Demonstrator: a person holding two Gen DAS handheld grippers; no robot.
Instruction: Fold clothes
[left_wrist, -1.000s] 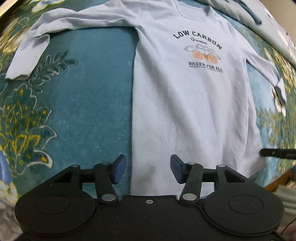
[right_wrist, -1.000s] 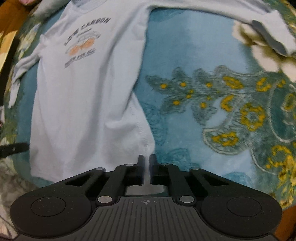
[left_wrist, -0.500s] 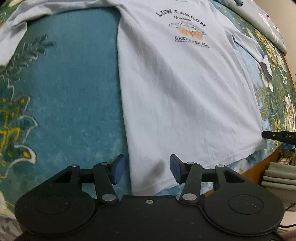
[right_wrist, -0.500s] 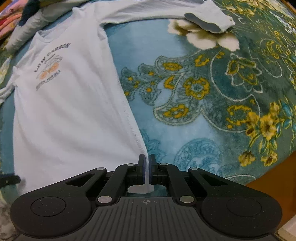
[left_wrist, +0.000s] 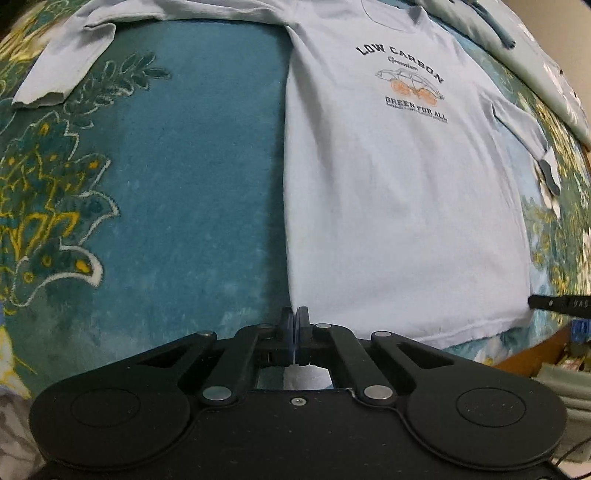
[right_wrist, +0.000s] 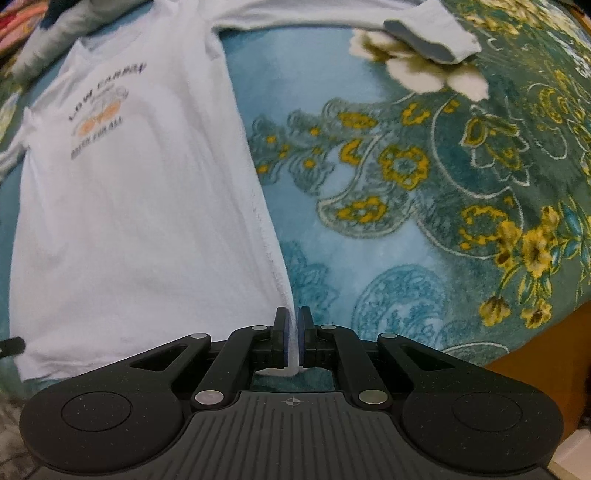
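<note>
A pale blue long-sleeved shirt (left_wrist: 388, 206) printed "LOW CARBON" lies flat, front up, on a teal floral blanket (left_wrist: 177, 177). It also shows in the right wrist view (right_wrist: 140, 206). My left gripper (left_wrist: 294, 325) is shut on the shirt's bottom-left hem corner. My right gripper (right_wrist: 291, 328) is shut on the bottom-right hem corner. The left sleeve (left_wrist: 62, 70) and the right sleeve (right_wrist: 424, 37) are spread outward. The right gripper's tip shows at the right edge of the left wrist view (left_wrist: 557, 304).
The blanket (right_wrist: 443, 192) covers a bed whose wooden edge (right_wrist: 535, 365) shows at the lower right. A grey-green garment (left_wrist: 517, 48) lies beyond the shirt's collar. Folded pale items (left_wrist: 569, 384) sit off the bed at the right.
My left gripper went from open over the hem to shut on the shirt's bottom-left corner. My right gripper stayed shut on the other hem corner.
</note>
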